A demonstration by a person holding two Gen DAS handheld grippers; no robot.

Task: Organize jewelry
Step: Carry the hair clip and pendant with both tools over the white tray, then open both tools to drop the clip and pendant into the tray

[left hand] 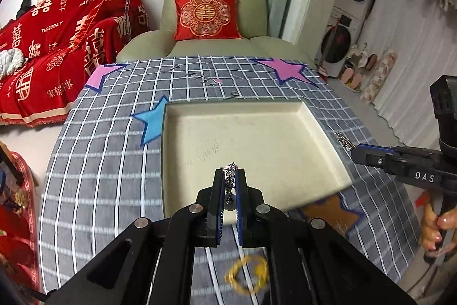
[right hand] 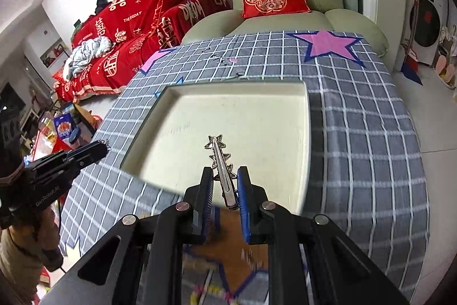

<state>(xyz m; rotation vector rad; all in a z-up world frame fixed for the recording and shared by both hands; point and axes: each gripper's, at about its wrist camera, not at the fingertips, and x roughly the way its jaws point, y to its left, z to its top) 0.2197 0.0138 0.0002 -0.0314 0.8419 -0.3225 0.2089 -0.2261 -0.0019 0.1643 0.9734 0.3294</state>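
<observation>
Checked desk cloth [left hand: 94, 162] bearing cream tray [left hand: 314, 127]: left gripper [left hand: 230, 176] clamping chain jewelry [left hand: 230, 172], right gripper [right hand: 225, 176] clamping star hair clip [right hand: 220, 159] over it.

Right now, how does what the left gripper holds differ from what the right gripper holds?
The left gripper pinches a bunched chain, a dark and silver tangle; the right gripper grips a rigid hair clip, a straight silver bar edged with stars.
The chain barely clears the fingertips; the clip juts well past them.
The left jaws sit nearly together; the right jaws stand wider.
Both are metallic and held above the cream tray.
</observation>
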